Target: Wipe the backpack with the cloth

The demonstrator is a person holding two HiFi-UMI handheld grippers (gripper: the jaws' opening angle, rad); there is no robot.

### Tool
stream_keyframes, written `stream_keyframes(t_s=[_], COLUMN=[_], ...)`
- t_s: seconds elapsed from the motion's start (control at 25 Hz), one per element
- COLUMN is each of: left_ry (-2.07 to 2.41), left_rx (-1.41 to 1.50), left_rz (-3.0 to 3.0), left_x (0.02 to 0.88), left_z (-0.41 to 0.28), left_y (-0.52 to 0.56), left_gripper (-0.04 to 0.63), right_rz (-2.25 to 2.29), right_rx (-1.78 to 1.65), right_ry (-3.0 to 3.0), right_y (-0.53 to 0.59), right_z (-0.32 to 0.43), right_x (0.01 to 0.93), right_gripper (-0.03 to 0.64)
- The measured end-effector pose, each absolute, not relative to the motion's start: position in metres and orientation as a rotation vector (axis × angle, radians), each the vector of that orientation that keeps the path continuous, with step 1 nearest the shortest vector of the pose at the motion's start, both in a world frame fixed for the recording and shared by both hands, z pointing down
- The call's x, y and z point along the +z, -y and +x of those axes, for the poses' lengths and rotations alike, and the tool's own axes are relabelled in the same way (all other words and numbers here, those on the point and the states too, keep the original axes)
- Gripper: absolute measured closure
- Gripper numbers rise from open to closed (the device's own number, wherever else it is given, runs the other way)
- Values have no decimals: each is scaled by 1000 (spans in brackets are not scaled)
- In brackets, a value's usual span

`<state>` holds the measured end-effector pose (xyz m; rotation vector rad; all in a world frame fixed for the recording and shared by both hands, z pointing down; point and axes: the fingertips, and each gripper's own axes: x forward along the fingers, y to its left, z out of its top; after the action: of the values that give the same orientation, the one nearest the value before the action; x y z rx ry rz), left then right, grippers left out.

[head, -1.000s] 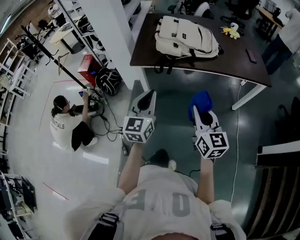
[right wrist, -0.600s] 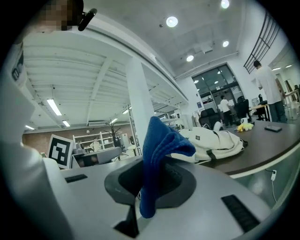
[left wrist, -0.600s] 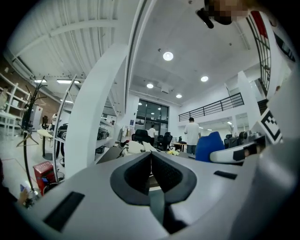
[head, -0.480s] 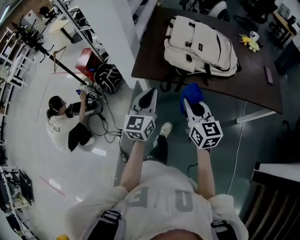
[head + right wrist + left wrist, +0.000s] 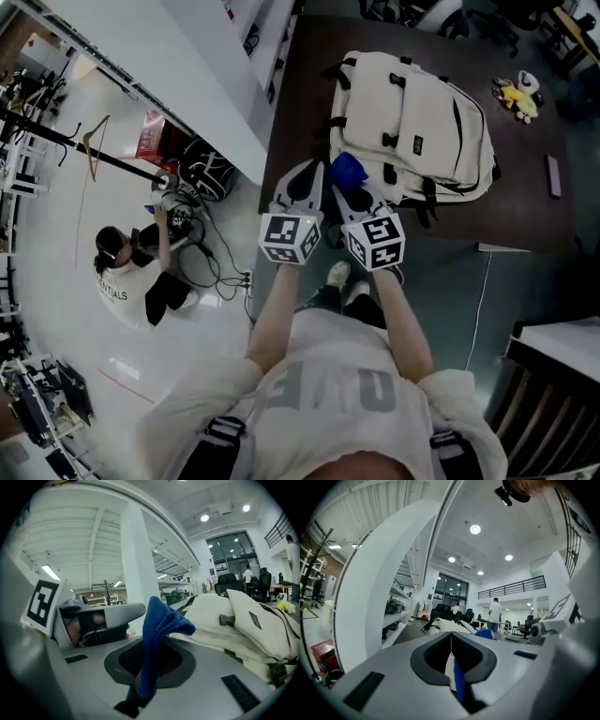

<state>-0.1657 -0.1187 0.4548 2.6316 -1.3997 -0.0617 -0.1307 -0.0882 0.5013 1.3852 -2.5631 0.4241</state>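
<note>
The blue cloth (image 5: pixel 347 170) is being pinched by the right gripper (image 5: pixel 354 195) beside the backpack (image 5: pixel 422 112) (lying on a dark table (image 5: pixel 305 56)); the left gripper (image 5: pixel 304 178) is being held closed, empty.

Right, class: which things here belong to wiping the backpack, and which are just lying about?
For the job:
backpack
cloth, clamped in the right tool

Lying about:
yellow toy
flat dark item
black bag
red box
</note>
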Motion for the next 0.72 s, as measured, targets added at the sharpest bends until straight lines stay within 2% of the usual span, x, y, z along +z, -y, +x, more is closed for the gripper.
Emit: stream_keyframes(t_s=[0.28, 0.72], left_ry=[1305, 1356], left_rx=[104, 1], left_rz=[2642, 2595], left_x=[499, 500], left_z=[-133, -154], left_y=[142, 153], left_gripper=[589, 589], right_rz=[1369, 1404], right_rx=[533, 436], right_ry=[2402, 2278], right_y=[125, 123], right_z=[-129, -117], right_x=[548, 549], right_gripper=[578, 578])
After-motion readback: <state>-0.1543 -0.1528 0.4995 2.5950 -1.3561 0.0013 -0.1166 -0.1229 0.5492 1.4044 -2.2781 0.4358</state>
